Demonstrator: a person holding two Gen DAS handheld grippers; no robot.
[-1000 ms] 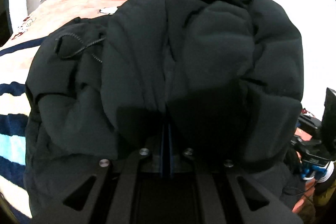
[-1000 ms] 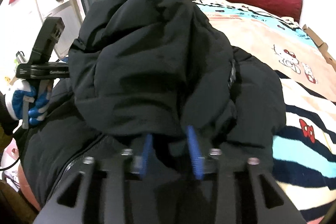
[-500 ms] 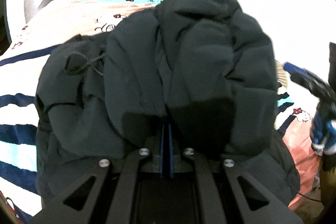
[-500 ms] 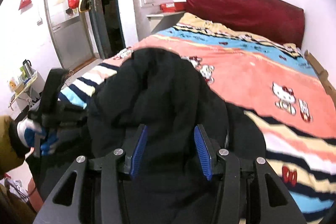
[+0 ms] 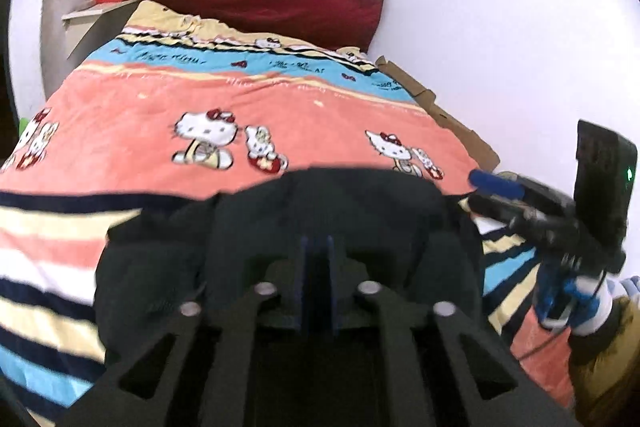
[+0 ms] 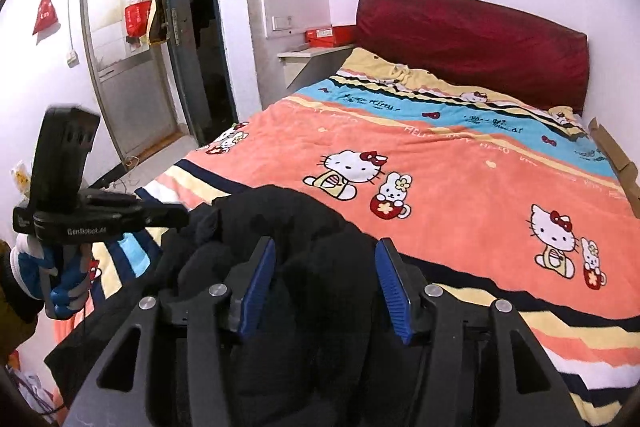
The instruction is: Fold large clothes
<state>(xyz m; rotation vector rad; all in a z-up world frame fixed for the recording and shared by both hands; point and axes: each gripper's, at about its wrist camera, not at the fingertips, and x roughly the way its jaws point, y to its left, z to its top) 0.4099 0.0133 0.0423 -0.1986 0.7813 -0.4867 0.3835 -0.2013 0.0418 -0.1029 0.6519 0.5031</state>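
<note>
the black jacket [image 6: 280, 227] lies bunched at the foot of the bed [image 6: 460, 155], just below both grippers. the left gripper [image 5: 317, 255] shows its jaws a narrow slit apart, having just been opening; dark cloth sits behind the slit, and whether any is caught in it cannot be told. the right gripper [image 6: 326, 279] has its jaws well apart, also just widened, with a fold of jacket between the blue pads [image 6: 260, 287] but not pressed by them (the cloth looks slack there).

risks from here, as a judgement: the puffy heap may spring open once released, since thick padding resists a crease; a fold lying between the right jaws could snag and drag the pile askew if that gripper lifts away; the bundle sits near the bed's edge on the left gripper's side, so a nudge could tip part of it off.

surroundings: a dark red headboard [image 6: 472, 43] at the far end, a red box [image 6: 330, 35] on a small shelf [image 6: 312, 53] beside it, cardboard [image 6: 616, 155] along the far side of the bed, an open door [image 6: 188, 27] on the left-hand wall. nothing lies on the bed between jacket and headboard; the two grippers are close together over the heap and could knock each other.
</note>
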